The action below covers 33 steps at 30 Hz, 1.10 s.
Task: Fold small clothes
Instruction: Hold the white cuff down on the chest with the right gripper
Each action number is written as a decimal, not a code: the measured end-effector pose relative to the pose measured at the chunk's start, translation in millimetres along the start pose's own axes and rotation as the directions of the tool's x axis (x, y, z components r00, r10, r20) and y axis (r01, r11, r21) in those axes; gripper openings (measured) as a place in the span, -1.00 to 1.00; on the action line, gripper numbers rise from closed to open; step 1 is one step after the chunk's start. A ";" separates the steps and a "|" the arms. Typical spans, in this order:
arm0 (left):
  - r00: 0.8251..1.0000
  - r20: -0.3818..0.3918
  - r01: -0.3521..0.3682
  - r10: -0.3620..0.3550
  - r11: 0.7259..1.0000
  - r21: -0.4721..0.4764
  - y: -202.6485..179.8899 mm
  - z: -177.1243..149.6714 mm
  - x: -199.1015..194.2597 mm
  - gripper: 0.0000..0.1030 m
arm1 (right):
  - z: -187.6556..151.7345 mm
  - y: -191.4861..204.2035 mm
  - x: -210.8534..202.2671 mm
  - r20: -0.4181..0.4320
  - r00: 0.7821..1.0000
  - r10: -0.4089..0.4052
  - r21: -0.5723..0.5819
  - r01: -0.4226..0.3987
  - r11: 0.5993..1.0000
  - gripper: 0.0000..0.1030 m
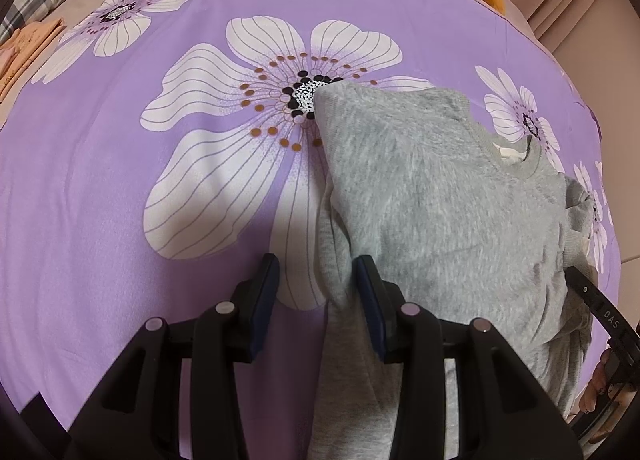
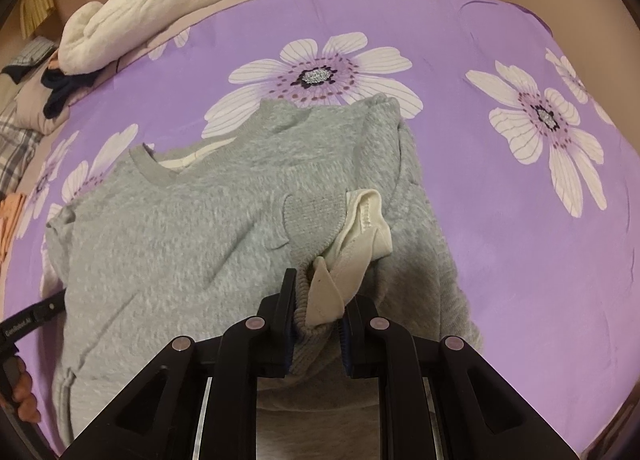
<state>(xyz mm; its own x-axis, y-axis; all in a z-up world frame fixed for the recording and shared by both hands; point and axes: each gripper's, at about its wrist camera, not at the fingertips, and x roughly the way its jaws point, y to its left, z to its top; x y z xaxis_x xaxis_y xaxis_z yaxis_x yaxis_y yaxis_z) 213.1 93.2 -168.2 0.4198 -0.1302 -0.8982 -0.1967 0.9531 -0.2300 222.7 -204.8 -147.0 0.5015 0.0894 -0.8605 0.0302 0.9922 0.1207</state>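
Purple floral bedsheet (image 1: 120, 199), grey sweater (image 1: 440, 199) atop, left tool (image 1: 318, 288) apart, right tool (image 2: 318, 308) clamping cuff (image 2: 316, 320)

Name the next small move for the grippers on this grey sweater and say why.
Probably carry the cuff across onto the body and let go. The right gripper is shut on the ribbed cuff with its white lining, held over the grey sweater, so the sleeve fold looks half done. The left gripper straddles the other edge without visibly pinching it, so it could stay.
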 end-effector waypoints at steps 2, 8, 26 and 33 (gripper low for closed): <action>1.000 0.000 0.000 0.000 1.000 0.000 0.0 -0.1 0.0 -0.21 | 0.2 -1.9 0.7 -0.002 1.000 0.005 0.005 -0.005 1.000 -0.67; 1.000 0.004 -0.003 0.003 1.000 0.002 -0.2 -0.3 0.1 -0.21 | -0.5 -10.6 3.3 -0.007 0.999 0.038 0.036 -0.038 0.999 -0.67; 1.000 -0.003 -0.002 0.002 1.000 -0.016 2.2 1.1 -0.7 -0.20 | -4.5 -18.2 10.0 -0.013 0.997 0.080 0.075 -0.079 0.994 -0.67; 0.999 -0.018 -0.030 0.029 0.999 -0.016 -1.2 -3.3 -21.3 0.04 | -5.3 -18.5 8.7 -0.009 0.997 0.073 0.070 -0.072 0.995 -0.63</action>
<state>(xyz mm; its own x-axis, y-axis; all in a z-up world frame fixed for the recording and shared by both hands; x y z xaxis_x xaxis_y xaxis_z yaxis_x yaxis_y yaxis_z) 201.4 93.9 -150.0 0.3981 -0.1068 -0.9111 -0.2230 0.9521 -0.2090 221.9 -221.9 -159.4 0.4945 0.1625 -0.8539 0.0544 0.9747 0.2170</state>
